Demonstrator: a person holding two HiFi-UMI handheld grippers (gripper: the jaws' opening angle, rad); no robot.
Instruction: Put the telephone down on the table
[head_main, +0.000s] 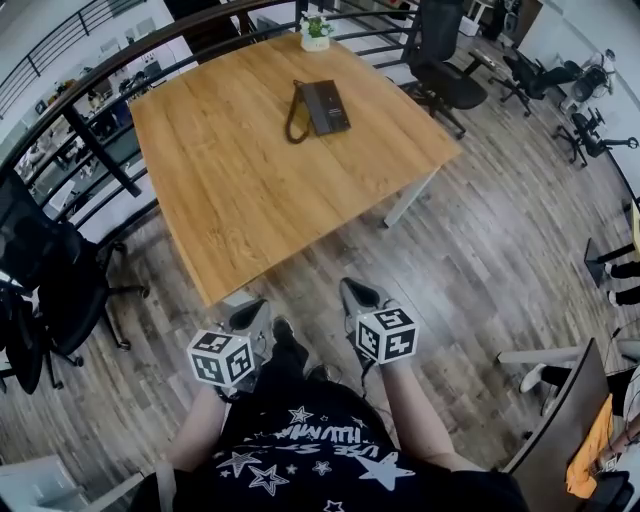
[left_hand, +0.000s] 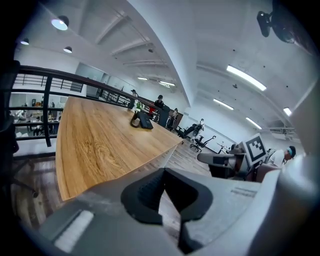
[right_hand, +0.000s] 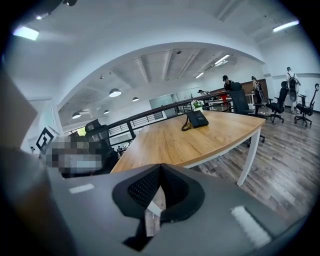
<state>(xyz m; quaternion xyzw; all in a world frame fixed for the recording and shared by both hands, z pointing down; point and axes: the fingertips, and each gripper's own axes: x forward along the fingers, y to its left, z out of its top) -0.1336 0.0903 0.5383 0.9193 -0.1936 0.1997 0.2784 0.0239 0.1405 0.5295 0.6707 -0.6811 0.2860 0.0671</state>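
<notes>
A: Nearest first. What are the two tools doing?

B: The left gripper (head_main: 252, 312) and the right gripper (head_main: 353, 293) are both held low in front of the person, over the wood floor (head_main: 470, 250) and short of the table (head_main: 250, 200). On each, the pads meet at the tips with nothing between them.

A: And the telephone?

B: The telephone (head_main: 322, 106) lies flat on the table's far half, well apart from both grippers, with its cord (head_main: 294, 118) looped at its left side. A small plant pot (head_main: 316, 32) stands beyond it at the far edge.

A: So the step in hand?

B: I'd judge the putting-down is done. The best course is to keep the hands clear and leave the cord alone, so the telephone isn't dragged.

A: Do the views differ?

B: Only the head view shows the loop of cord whole. The left gripper view catches the other gripper's marker cube (left_hand: 256, 149). The right gripper view shows a white table leg (right_hand: 249, 155) under the corner. Both show the telephone (left_hand: 141, 120) (right_hand: 196, 119) resting far up the tabletop.
</notes>
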